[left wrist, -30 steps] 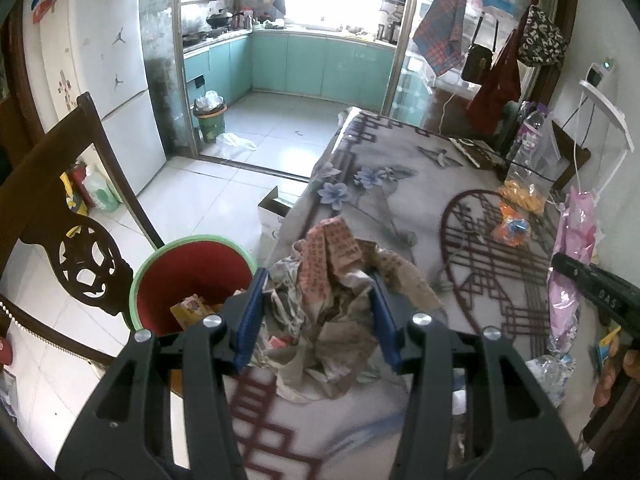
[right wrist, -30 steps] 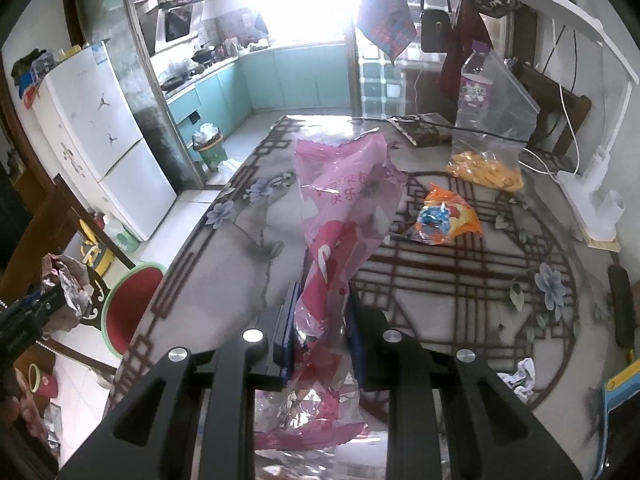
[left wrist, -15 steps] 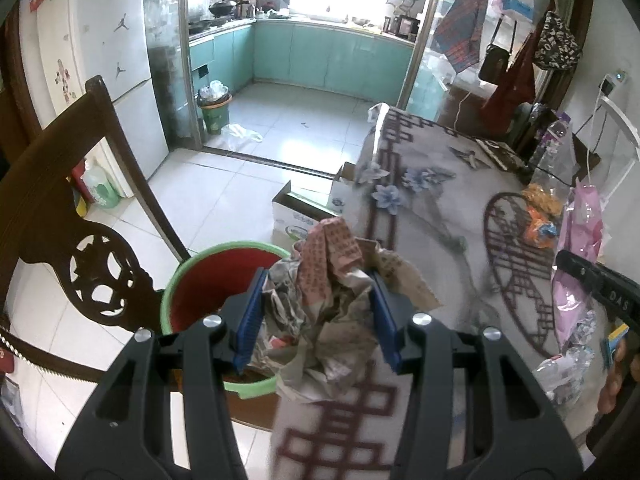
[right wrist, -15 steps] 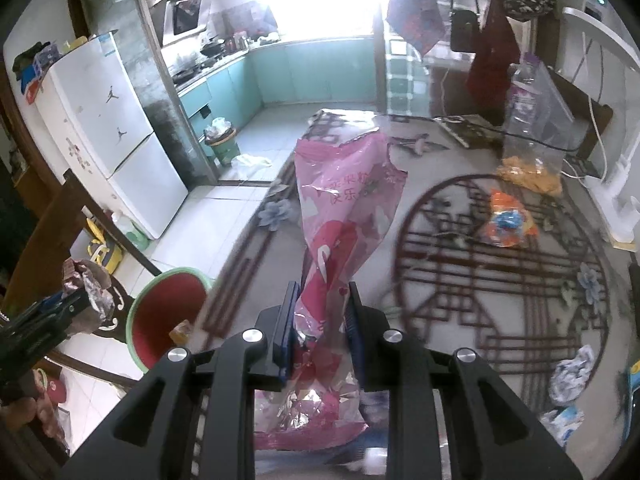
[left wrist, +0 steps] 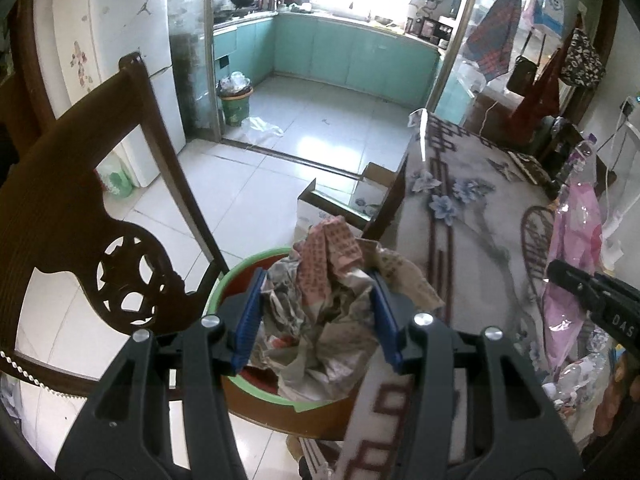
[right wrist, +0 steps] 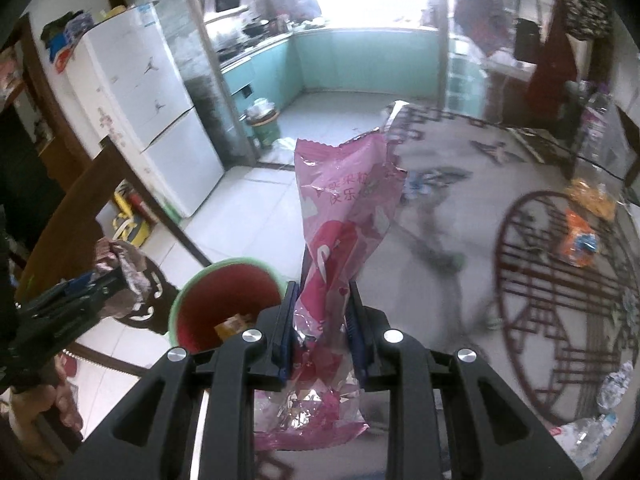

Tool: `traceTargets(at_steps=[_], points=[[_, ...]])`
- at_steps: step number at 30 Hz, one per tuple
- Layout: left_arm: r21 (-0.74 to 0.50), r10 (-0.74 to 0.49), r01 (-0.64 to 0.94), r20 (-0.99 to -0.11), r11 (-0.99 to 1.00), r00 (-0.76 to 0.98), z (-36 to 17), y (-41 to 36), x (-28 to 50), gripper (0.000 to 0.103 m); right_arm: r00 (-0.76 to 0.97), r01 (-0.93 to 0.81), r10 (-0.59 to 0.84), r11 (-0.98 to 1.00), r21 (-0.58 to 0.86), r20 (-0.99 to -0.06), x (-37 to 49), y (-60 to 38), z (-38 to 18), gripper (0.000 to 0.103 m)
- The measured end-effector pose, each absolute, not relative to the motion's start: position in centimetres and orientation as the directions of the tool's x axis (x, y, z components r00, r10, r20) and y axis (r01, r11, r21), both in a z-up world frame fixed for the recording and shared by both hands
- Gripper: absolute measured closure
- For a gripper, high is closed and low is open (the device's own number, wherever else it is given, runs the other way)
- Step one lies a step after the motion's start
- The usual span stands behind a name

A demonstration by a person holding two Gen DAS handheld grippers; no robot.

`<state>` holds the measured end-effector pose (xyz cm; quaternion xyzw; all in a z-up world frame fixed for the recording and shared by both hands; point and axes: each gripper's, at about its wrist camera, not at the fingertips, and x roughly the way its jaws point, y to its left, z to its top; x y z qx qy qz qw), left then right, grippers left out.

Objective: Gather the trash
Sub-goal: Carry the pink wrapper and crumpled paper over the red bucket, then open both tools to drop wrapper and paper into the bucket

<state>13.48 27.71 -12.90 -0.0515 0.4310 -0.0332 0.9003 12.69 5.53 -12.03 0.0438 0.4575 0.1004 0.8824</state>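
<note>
My left gripper (left wrist: 318,312) is shut on a wad of crumpled newspaper (left wrist: 324,308), which hangs over the green-rimmed red bin (left wrist: 236,276) beside the table. My right gripper (right wrist: 322,320) is shut on a pink foil snack bag (right wrist: 344,216) that stands up between its blue pads. It hovers at the table's left edge, just right of the bin (right wrist: 224,300). In the right wrist view the left gripper (right wrist: 80,292) with its paper shows at far left. The right gripper and pink bag (left wrist: 576,240) show at the right of the left wrist view.
A dark carved wooden chair (left wrist: 80,208) stands close left of the bin. The table with a patterned cloth (right wrist: 480,216) carries an orange wrapper (right wrist: 580,240), a bag of orange snacks (right wrist: 596,196) and crumpled clear plastic (right wrist: 592,436). A cardboard box (left wrist: 336,204) lies on the tiled floor.
Both grippers have swung left off the table toward the bin, each keeping its load. The left one now hangs over the bin; the right has reached the table's edge.
</note>
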Motion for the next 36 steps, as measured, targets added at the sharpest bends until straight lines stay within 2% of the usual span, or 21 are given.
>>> traceTargets(at_steps=[9,19,34,35,36], points=[[-0.127,-0.092,-0.018,-0.799,0.992,0.594,-14.6,30.7,15.1,0.054,0.484,-0.223,0.306,0.949,0.223,-0.82,14.7,10.7,-13.5,0.078],[-0.136,-0.105,-0.013,-0.817,0.991,0.567,-16.1,31.8,17.3,0.053,0.368,-0.341,0.345,0.914,0.22,-0.863,15.5,15.5,-16.4,0.078],[-0.152,-0.12,-0.014,-0.834,0.988,0.538,-17.8,32.5,19.5,0.053,0.317,-0.36,0.353,0.904,0.233,-0.88,17.3,17.2,-18.3,0.077],[-0.153,-0.118,-0.021,-0.834,0.988,0.539,-17.8,32.6,19.6,0.05,0.327,-0.359,0.353,0.904,0.23,-0.877,17.4,17.2,-18.2,0.074],[-0.154,-0.115,-0.028,-0.835,0.988,0.539,-17.9,32.7,19.7,0.04,0.338,-0.359,0.352,0.906,0.226,-0.873,17.5,17.2,-18.1,0.055]])
